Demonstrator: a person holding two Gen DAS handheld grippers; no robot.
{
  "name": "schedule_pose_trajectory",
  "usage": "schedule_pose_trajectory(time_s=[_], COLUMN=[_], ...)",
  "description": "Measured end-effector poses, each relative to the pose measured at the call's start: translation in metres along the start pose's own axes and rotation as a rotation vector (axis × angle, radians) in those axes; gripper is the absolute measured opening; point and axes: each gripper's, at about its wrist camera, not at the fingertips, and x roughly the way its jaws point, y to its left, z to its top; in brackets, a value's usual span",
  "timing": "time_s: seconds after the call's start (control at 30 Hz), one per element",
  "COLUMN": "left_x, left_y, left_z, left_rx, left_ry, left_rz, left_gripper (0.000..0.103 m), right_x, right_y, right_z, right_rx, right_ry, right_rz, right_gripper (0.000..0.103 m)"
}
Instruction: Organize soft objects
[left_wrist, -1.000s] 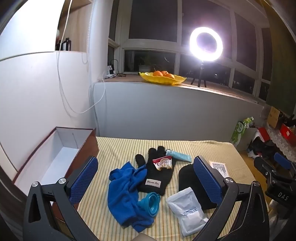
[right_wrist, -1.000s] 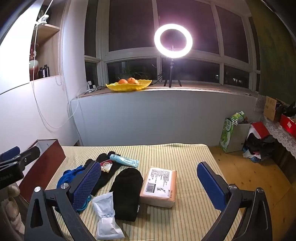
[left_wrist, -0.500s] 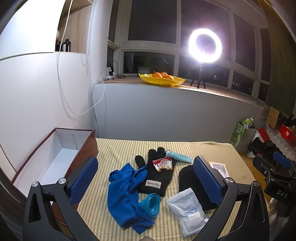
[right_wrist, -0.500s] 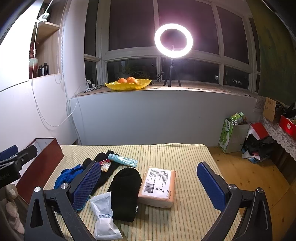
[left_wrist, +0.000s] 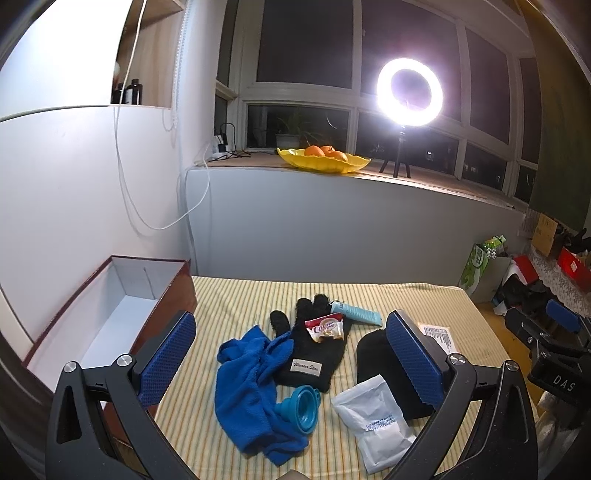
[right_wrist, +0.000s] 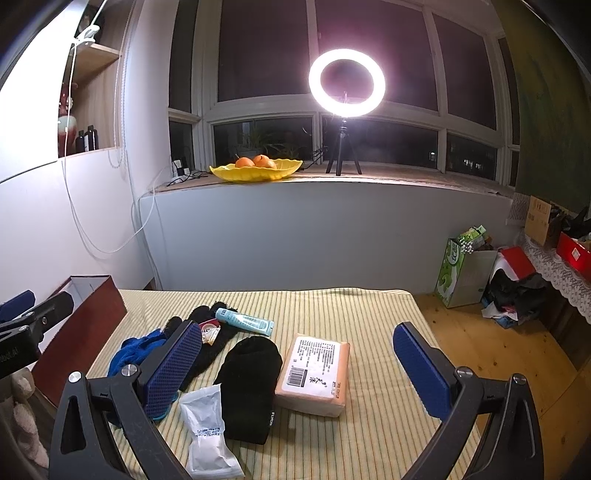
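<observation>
A blue cloth (left_wrist: 251, 391) lies crumpled on the striped table (left_wrist: 236, 299), with a black glove (left_wrist: 314, 354) beside it and a black pouch (right_wrist: 249, 384) to the right. A snack packet (left_wrist: 327, 328) rests on the glove. A blue funnel (left_wrist: 301, 406), a white packet (left_wrist: 380, 421), a blue tube (right_wrist: 245, 321) and an orange parcel (right_wrist: 314, 373) lie among them. My left gripper (left_wrist: 291, 363) is open and empty above the cloth and glove. My right gripper (right_wrist: 297, 369) is open and empty above the pouch and parcel.
An open brown box (left_wrist: 110, 317) with a white inside stands at the table's left edge. A ring light (right_wrist: 347, 85) and a yellow fruit bowl (right_wrist: 256, 171) sit on the windowsill behind. Bags and clutter (right_wrist: 509, 291) lie on the floor to the right.
Both grippers have drifted slightly; the table items appear a little lower and nearer in view. Nothing was taken hold of or moved.
</observation>
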Motion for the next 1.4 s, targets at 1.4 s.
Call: schedule_pose_trajectory(time_s=[1.4], left_x=[-0.0031], left_y=[0.0005], left_z=[-0.0016], left_rx=[-0.004], left_ry=[-0.018], left_rz=[0.004], left_gripper=[0.103], right_x=[-0.0015], right_y=[0.0033], right_z=[0.0005], right_rx=[-0.006], right_ry=[0.0], right_rz=[0.001], right_gripper=[0.102])
